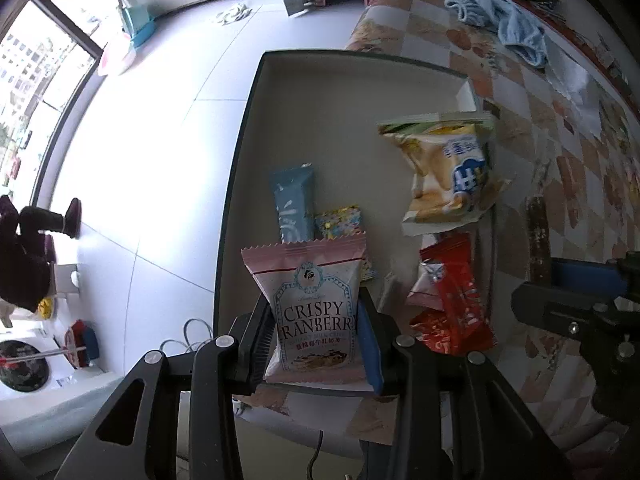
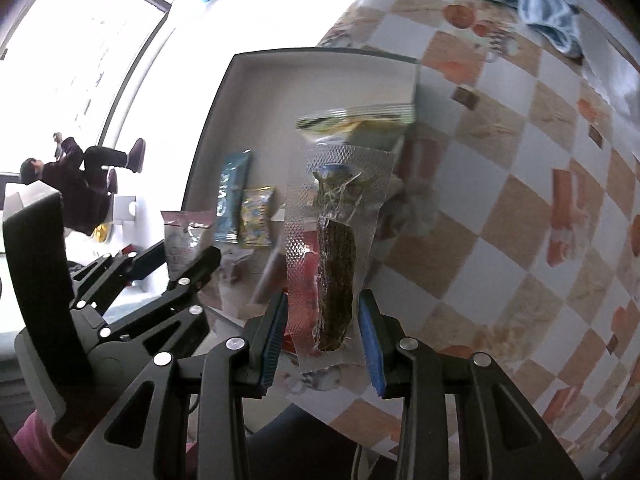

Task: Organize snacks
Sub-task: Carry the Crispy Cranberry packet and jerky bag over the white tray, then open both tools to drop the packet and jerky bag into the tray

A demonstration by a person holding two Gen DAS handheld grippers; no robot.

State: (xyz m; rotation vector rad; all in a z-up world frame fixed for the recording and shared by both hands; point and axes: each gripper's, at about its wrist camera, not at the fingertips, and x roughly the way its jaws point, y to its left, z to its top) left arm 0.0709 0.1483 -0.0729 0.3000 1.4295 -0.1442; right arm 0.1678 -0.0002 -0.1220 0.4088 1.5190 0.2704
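While the left tool (image 1: 318, 344) is clamped on a pink packet (image 1: 314, 312) printed "CRISPY CRANBERRY", that packet stands upright between the two fingers at the near end of a shallow grey tray (image 1: 248, 128). Behind it, inside the tray, a blue snack bar (image 1: 292, 204) lies lengthwise, and a small speckled yellow packet (image 1: 340, 220) sits just beside it on the right, partly hidden by the pink packet's top edge. Further right a yellow-and-white cracker bag (image 1: 448, 172) lies against the tray's right wall, and nearer the camera red wrappers (image 1: 452, 300) lie heaped by the same wall. The tray rests on a counter (image 1: 560, 184) covered in a checked orange and white cloth, with a crumpled blue towel (image 1: 500, 16) lying well apart at the far end.

The right tool (image 2: 322, 336) is closed on a clear embossed pouch (image 2: 336, 240) holding a dark brown strip, gripped at its lower end and held upright over the tray's near right side. In the right wrist view the left tool appears at the left with the pink packet in it, and the cracker bag shows blurred beyond the pouch's top.
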